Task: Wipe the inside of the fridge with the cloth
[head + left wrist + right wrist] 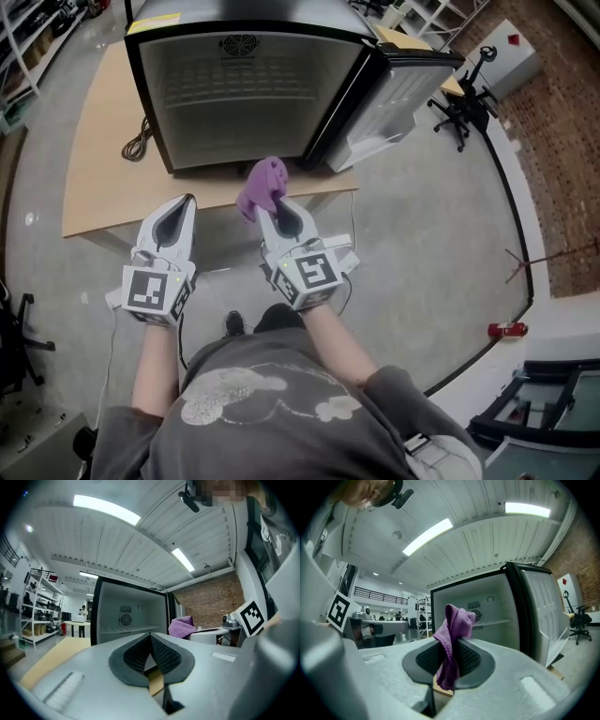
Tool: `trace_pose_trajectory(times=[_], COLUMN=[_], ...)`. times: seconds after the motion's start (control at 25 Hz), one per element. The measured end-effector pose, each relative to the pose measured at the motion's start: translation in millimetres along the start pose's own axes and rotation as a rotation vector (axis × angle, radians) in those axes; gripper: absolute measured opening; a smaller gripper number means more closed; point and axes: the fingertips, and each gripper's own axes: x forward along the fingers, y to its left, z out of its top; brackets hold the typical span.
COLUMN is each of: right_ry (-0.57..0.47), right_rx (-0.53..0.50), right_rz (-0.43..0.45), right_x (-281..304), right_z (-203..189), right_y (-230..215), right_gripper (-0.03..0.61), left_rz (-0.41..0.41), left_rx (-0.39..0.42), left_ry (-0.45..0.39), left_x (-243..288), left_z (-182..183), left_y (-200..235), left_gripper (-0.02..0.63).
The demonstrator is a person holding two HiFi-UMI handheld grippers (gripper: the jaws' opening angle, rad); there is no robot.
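Grey floor surrounds a pale wooden table (94, 169) that bears the small black fridge (244, 94), its white ribbed inside open toward me. Just before it, my right gripper (273, 208) has its jaws clamped on a crumpled purple cloth (263, 185). My left gripper (188, 200), before the fridge's left half, is closed, empty. The fridge's door (398, 89) hangs open rightward, and a coiled black cable (137, 142) lies left of the fridge.

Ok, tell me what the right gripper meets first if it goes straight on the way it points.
Probably the open fridge: the right gripper, shut on the cloth, points into its inside, with nothing seen between. The cloth would likely touch the shelf or back wall first, though depth is unclear.
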Motion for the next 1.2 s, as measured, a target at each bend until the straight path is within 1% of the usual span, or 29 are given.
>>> trace_pose_trajectory(times=[0.16, 0.36, 0.6, 0.84, 1.04, 1.2], right_ry=[-0.005, -0.022, -0.025, -0.01, -0.02, -0.021], right_rx=[-0.007, -0.021, 0.003, -0.062, -0.066, -0.048], right_rz=[0.03, 0.089, 0.191, 0.266, 0.313, 0.335], right_x=[19, 50, 85, 131, 157, 173], right_z=[2, 9, 15, 24, 38, 49], right_y=[-1, -15, -34, -49, -47, -34], right_gripper=[0.04, 0.04, 0.04, 0.04, 0.04, 0.04], left_rz=[0.004, 0.046, 0.128, 0.251, 0.318, 0.342], left_rx=[0.007, 0.025, 0.041, 0.055, 0.069, 0.069], left_ry=[0.01, 0.022, 0.032, 0.027, 0.022, 0.025], left_x=[16, 42, 79, 117, 125, 122], left_z=[-2, 0, 4, 13, 22, 26], left_y=[9, 21, 36, 63, 82, 97], left_gripper=[0.017, 0.017, 0.017, 0.017, 0.017, 0.018])
